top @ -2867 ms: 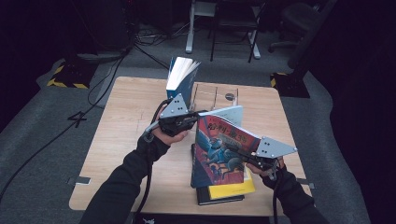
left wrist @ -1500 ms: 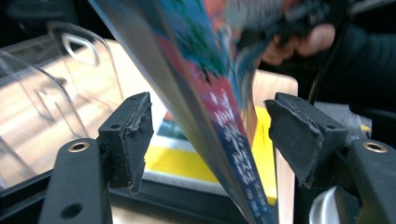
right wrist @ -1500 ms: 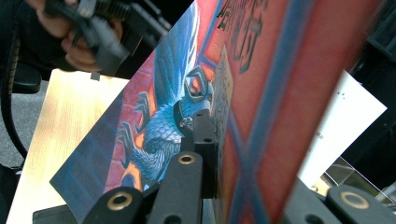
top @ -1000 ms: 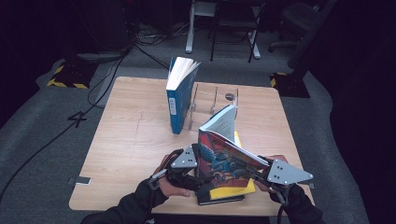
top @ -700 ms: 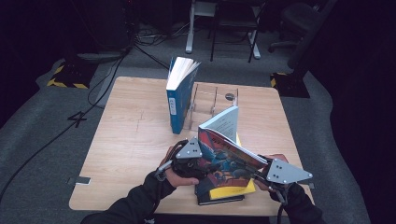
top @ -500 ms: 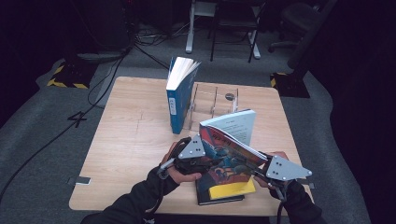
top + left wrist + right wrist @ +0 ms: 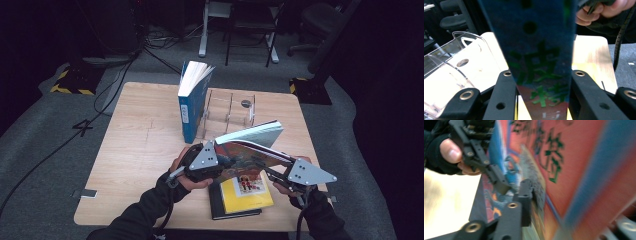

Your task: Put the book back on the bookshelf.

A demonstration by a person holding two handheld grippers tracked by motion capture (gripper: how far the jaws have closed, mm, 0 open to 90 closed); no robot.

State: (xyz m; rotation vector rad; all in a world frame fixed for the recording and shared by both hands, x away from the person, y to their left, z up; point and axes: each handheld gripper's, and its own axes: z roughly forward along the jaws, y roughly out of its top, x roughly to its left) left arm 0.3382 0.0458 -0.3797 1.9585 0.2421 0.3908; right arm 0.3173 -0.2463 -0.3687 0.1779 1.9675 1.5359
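colourful book [image 7: 250,152] held tilted between left gripper [image 7: 220,167], right gripper [image 7: 272,172], probably both clamped.

The colourful book [image 7: 250,155] has tipped from steeply upright to nearly flat, raised above the stack [image 7: 240,197]; the left gripper [image 7: 220,165] has risen and been closing on its spine; the right gripper [image 7: 272,172] has been opening.

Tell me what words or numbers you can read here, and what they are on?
"4": marked on the grey floor left of the table.
"波特": green characters on the colourful book's spine, between the left gripper's jaws.
Blue book's spine label: too small to read.
Yellow book: cover print too small.
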